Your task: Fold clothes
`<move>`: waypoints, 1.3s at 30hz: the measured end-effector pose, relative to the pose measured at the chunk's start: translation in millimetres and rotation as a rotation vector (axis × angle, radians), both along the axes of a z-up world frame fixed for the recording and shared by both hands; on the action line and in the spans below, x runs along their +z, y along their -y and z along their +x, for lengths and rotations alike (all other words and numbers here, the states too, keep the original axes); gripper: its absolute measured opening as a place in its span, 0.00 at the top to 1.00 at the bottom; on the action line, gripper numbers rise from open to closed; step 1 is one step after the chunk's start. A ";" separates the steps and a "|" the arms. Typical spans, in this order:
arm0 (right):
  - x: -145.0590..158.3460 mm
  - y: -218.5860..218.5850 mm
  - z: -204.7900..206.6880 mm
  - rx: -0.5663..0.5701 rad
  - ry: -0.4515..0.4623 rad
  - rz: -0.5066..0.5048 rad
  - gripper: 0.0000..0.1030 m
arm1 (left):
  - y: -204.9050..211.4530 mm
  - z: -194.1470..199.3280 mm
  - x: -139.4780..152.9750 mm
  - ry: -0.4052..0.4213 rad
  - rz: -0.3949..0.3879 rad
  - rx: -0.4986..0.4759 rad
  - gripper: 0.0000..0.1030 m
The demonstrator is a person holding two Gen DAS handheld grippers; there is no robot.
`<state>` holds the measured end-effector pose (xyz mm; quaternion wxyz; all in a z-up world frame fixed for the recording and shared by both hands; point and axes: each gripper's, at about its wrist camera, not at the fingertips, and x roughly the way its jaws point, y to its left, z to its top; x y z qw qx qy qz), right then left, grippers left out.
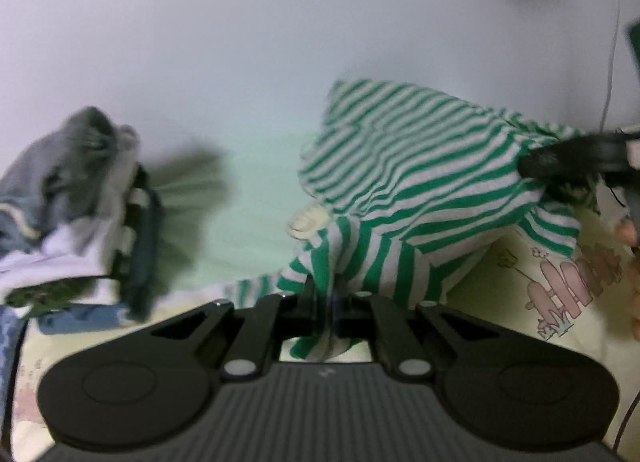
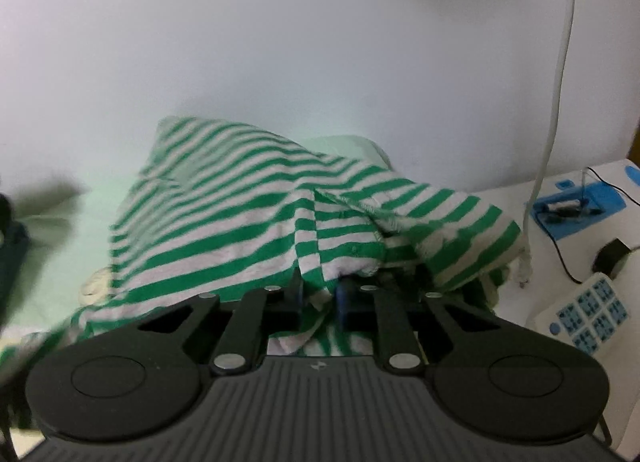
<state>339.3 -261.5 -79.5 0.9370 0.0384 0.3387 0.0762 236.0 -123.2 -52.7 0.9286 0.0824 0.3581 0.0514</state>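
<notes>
The left gripper (image 1: 325, 302) has its fingers closed on a fold of the green-and-white striped shirt (image 1: 420, 182); the right gripper (image 2: 320, 298) pinches another edge of the same shirt (image 2: 248, 222). The shirt hangs lifted between them, sagging over a pale green sheet (image 1: 248, 214) on the bed. To the left lies a pile of clothes (image 1: 72, 214). Right of the bed, a white cable (image 2: 556, 102) hangs by a small remote (image 2: 588, 314).

A pale green bed (image 1: 248, 198) carries a heap of clothes (image 1: 76, 206) at left, a striped garment (image 1: 420, 166) at right.
</notes>
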 end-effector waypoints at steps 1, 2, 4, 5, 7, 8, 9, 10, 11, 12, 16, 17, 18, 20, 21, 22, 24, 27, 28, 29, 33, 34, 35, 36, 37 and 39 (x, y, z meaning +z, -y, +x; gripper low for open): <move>6.8 0.9 -7.0 0.025 0.011 0.015 0.86 | -6.0 -6.7 5.6 0.011 0.000 0.005 0.97; 14.0 1.8 -14.3 0.049 0.021 0.033 0.86 | -12.4 -14.3 11.0 0.019 -0.003 0.012 0.97; 26.3 4.4 -30.1 0.102 0.029 0.068 0.87 | -25.3 -29.6 21.9 0.033 -0.009 0.027 0.97; 31.1 5.5 -37.3 0.127 0.028 0.079 0.87 | -32.5 -38.1 27.1 0.036 -0.013 0.036 0.97; 37.2 6.6 -55.3 0.175 0.014 0.106 0.87 | -46.7 -55.7 35.2 0.036 -0.019 0.056 0.97; 37.2 5.7 -65.7 0.197 -0.001 0.115 0.87 | -53.5 -65.0 38.1 0.029 -0.023 0.068 0.97; 35.3 3.9 -76.8 0.217 -0.021 0.120 0.87 | -59.5 -75.4 39.8 0.024 -0.028 0.078 0.97; 33.5 2.1 -87.9 0.238 -0.041 0.125 0.87 | -64.1 -85.7 40.1 0.018 -0.027 0.088 0.97; 31.7 0.3 -99.0 0.258 -0.061 0.130 0.87 | -67.4 -95.7 38.9 0.010 -0.019 0.098 0.97; 29.9 -1.5 -110.1 0.279 -0.081 0.135 0.87 | -69.3 -105.7 35.9 -0.004 -0.009 0.108 0.97; 22.6 -8.6 -154.4 0.361 -0.161 0.154 0.87 | -76.5 -148.3 19.0 -0.079 -0.030 0.148 0.97; 19.3 -10.1 -164.5 0.375 -0.186 0.154 0.87 | -77.9 -158.6 14.4 -0.096 -0.033 0.154 0.97; 14.5 -12.4 -174.1 0.384 -0.215 0.147 0.86 | -79.1 -167.5 10.2 -0.111 -0.037 0.157 0.97; 4.3 -17.4 -192.2 0.396 -0.263 0.119 0.86 | -81.3 -185.0 1.5 -0.142 -0.045 0.163 0.96; -0.4 -19.3 -197.6 0.396 -0.278 0.102 0.84 | -81.6 -192.4 -4.1 -0.155 -0.043 0.161 0.96; -4.7 -20.8 -200.6 0.392 -0.288 0.083 0.83 | -82.2 -197.0 -9.8 -0.166 -0.042 0.160 0.96; -9.0 -17.3 -203.6 0.364 -0.302 0.064 0.68 | -81.0 -203.6 -15.4 -0.167 -0.027 0.140 0.93; -0.4 12.2 -197.3 0.254 -0.300 0.097 0.36 | -75.3 -216.7 -17.0 -0.131 0.039 0.083 0.80; 3.2 18.5 -193.1 0.211 -0.289 0.110 0.33 | -76.2 -220.9 -17.5 -0.131 0.047 0.052 0.78; 7.5 25.6 -188.7 0.163 -0.272 0.117 0.31 | -79.5 -224.5 -18.3 -0.130 0.046 0.026 0.76; 16.4 55.0 -173.4 -0.003 -0.242 0.119 0.25 | -88.4 -241.8 -19.7 -0.122 0.059 -0.056 0.60; 13.7 60.8 -169.8 -0.043 -0.249 0.121 0.25 | -89.6 -245.3 -20.3 -0.119 0.063 -0.074 0.56; 11.0 66.5 -166.3 -0.082 -0.255 0.122 0.24 | -90.4 -246.2 -22.2 -0.115 0.057 -0.090 0.44; 6.7 70.7 -161.0 -0.118 -0.269 0.127 0.24 | -89.3 -245.6 -25.5 -0.114 0.051 -0.108 0.35; 1.0 73.1 -153.8 -0.150 -0.287 0.136 0.24 | -88.0 -244.6 -28.8 -0.115 0.047 -0.125 0.34; 0.7 70.0 -149.4 -0.159 -0.283 0.138 0.25 | -82.2 -238.8 -37.0 -0.125 0.048 -0.157 0.32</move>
